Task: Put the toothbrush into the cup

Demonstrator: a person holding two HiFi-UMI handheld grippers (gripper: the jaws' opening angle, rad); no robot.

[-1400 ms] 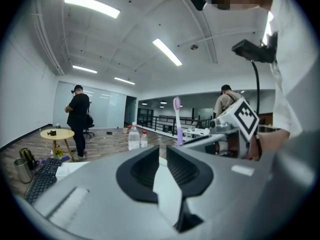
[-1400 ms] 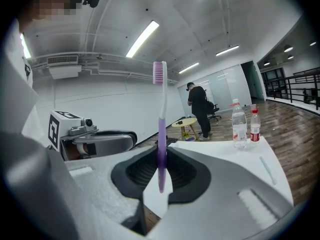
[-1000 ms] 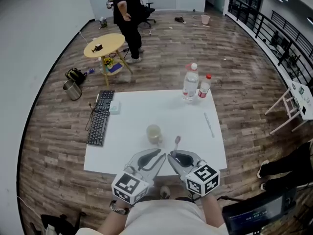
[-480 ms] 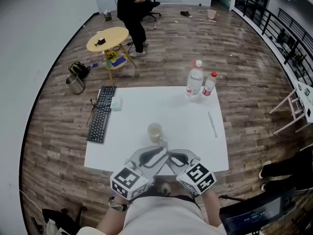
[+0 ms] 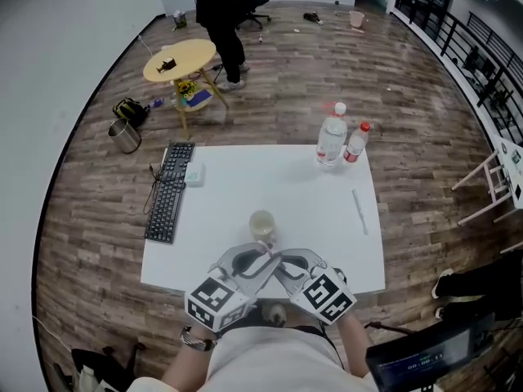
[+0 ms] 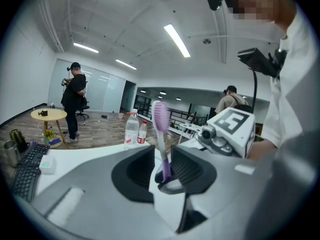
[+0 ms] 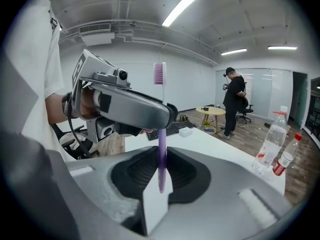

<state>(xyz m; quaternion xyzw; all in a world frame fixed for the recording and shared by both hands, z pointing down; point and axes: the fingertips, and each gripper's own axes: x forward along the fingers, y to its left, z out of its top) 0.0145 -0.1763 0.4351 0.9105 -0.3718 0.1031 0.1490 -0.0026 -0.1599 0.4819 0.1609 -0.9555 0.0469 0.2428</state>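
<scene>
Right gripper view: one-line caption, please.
Right hand-held gripper clamps the purple toothbrush upright, bristles up; the left hand-held gripper, jaws just opened, flanks its stem.

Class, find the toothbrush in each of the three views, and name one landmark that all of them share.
Left gripper view: the toothbrush stands upright at centre, bristles up.
Right gripper view: upright at centre, bristles near the top.
Head view: too hidden to pick out; expect it just below the cup, lower centre.
Shared landmark: the larger water bottle, upper right of centre in the head view, left of the toothbrush in the left gripper view, lower right in the right gripper view.
</scene>
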